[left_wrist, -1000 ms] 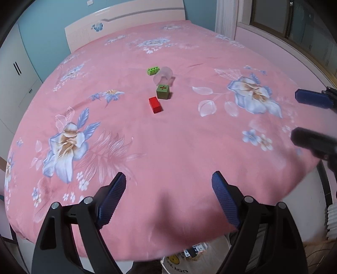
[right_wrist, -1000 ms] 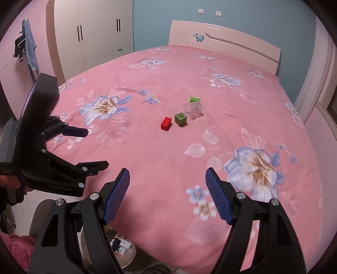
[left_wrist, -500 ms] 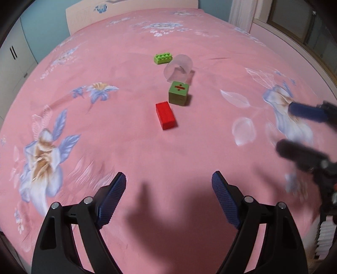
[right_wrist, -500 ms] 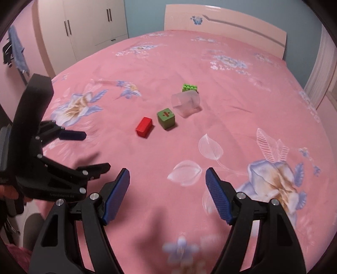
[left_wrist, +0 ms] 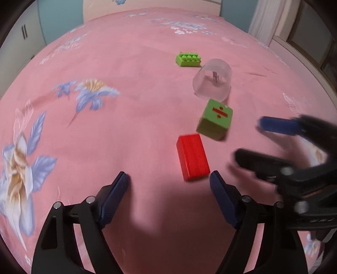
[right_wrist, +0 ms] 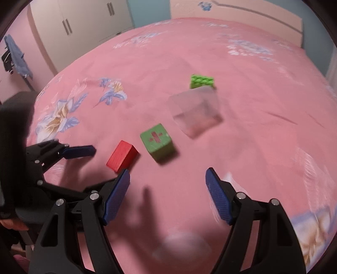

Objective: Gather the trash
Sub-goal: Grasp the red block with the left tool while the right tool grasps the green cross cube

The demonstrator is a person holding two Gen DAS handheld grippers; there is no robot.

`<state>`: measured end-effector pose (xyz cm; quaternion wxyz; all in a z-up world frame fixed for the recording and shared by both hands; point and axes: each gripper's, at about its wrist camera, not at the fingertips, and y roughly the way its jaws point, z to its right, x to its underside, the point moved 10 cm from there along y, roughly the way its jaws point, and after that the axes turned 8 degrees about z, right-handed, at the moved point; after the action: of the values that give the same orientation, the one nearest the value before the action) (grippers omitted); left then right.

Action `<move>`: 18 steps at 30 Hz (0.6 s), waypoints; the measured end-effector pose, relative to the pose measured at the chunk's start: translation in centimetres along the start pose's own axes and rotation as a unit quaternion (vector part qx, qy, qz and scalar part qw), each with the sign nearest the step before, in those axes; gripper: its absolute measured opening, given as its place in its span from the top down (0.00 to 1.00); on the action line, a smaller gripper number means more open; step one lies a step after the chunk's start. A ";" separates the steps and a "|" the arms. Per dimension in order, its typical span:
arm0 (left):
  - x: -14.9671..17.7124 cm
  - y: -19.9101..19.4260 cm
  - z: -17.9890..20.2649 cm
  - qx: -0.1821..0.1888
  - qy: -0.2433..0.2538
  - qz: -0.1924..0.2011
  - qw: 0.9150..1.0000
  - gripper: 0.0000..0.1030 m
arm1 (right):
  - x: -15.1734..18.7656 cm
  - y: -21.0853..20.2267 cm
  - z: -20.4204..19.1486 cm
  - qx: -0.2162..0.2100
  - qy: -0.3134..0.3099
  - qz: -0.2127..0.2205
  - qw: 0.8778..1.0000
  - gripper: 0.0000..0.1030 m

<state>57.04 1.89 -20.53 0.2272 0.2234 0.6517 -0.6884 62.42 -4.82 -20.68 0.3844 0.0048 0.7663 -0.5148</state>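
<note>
A pink floral bed (left_wrist: 126, 130) fills both views, its broad cover bare on all sides of a small cluster of 4 items, with the headboard (right_wrist: 242, 19) at the far edge and a wardrobe (right_wrist: 84, 23) beyond the left edge. The cluster holds 1 red block (left_wrist: 192, 157), 1 green cube (left_wrist: 215, 122) marked with a division sign, 1 clear plastic cup (left_wrist: 212, 79) lying on its side and 1 green studded brick (left_wrist: 188, 59). The red block lies nearest, just ahead of the left gripper (left_wrist: 168, 182); the cube sits just beyond it, the cup beyond that, the brick farthest.

Compared with 1 second ago, both grippers have come forward and down over the bed, and the items now loom far larger; the bed's near edge has dropped out of view.

The left gripper's jaws stand apart and are closing, with only bedcover between them and the red block just off the right pad. The right gripper (right_wrist: 167, 182) holds its jaws apart over bare cover, short of the green cube, motion-blurred in the left view.
</note>
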 end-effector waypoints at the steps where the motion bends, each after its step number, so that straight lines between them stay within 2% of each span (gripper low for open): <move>1: -0.3 0.2 0.2 0.004 0.006 0.005 1.000 0.24 | -0.2 0.7 -0.1 -0.001 -0.002 -0.003 1.000 0.28; 3: -0.6 0.6 0.3 0.007 0.012 0.007 1.000 0.32 | -0.7 1.8 -0.4 -0.009 -0.006 -0.003 1.000 0.33; 5: -1.0 0.9 0.2 0.014 0.014 0.010 1.000 0.41 | -1.2 2.5 -0.5 -0.014 -0.006 0.000 1.000 0.48; 6: -1.2 1.0 0.2 0.021 0.012 0.011 1.000 0.45 | -1.4 3.0 -0.3 -0.008 -0.008 0.000 1.000 0.51; 9: -1.9 1.5 0.3 0.038 0.012 0.011 0.999 0.65 | -1.8 3.9 -0.4 -0.010 -0.007 0.002 1.000 0.62; 10: -2.0 1.6 0.4 0.046 0.010 0.010 0.999 0.79 | -1.8 4.0 -0.4 -0.008 -0.008 0.001 1.000 0.65; 18: -1.7 0.8 0.7 0.048 0.024 0.004 0.999 0.78 | -1.4 2.8 -0.6 0.012 0.001 0.000 1.000 0.65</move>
<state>58.86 1.17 -20.10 0.2035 0.2534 0.6218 -0.7126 64.20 -2.52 -21.97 0.3832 0.0095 0.7606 -0.5239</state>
